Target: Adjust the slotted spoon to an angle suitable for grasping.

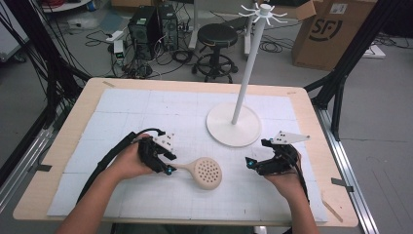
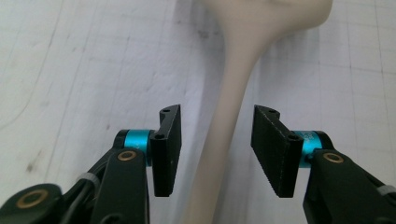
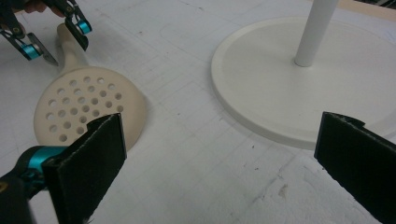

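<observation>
The beige perforated plastic skimmer spoon (image 1: 203,171) lies flat on the white gridded mat (image 1: 146,112), near the middle. The left gripper (image 1: 168,169) reaches in level from the left, jaws parted narrowly around the handle without pressing it. The right gripper (image 1: 249,163) rests low at the right, pointing left, jaws wide and holding nothing.

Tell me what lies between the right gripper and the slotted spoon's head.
Nothing: in the high view only bare white mat separates the right gripper from the slotted spoon. The right gripper view shows the same, with the stand base off to the side.
</observation>
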Demonstrator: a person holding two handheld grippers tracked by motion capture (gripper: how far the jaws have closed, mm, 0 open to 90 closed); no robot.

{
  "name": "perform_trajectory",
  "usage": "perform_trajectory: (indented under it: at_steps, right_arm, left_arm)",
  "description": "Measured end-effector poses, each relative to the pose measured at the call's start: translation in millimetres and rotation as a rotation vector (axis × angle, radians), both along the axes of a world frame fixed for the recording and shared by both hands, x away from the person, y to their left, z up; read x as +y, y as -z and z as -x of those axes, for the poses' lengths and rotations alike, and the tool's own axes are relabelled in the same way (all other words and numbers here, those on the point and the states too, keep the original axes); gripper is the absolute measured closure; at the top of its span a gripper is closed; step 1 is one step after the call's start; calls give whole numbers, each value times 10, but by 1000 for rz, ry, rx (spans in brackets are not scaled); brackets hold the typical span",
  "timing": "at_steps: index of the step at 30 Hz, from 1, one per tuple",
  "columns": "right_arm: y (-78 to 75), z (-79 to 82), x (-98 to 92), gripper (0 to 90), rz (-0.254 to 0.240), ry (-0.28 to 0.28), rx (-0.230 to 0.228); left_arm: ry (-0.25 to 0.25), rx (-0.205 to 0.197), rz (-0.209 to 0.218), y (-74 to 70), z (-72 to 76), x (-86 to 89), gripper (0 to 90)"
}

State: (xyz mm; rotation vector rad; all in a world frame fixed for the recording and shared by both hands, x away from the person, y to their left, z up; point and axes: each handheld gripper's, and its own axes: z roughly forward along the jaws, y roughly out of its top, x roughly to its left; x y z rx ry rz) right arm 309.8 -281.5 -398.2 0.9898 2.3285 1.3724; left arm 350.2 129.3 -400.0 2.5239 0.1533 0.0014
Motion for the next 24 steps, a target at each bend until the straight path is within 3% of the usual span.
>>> perform_trajectory:
  at_steps: [6, 13, 14, 18, 24]
  right_arm:
    - [5, -5, -3, 8, 2, 2, 0]
    - [10, -6, 4, 8, 8, 2, 3]
    - [5, -3, -7, 8, 3, 7, 4]
    - [2, -4, -29, 8, -4, 10, 3]
    - [4, -11, -25, 8, -6, 8, -1]
  left_arm:
    - [-55, 15, 5, 32, -6, 245, 539]
    - [-21, 9, -18, 81, 25, 167, 583]
    - [-9, 7, -37, 114, 26, 129, 603]
    - [7, -10, -34, 117, 27, 102, 689]
    - [27, -36, -35, 119, 55, 59, 709]
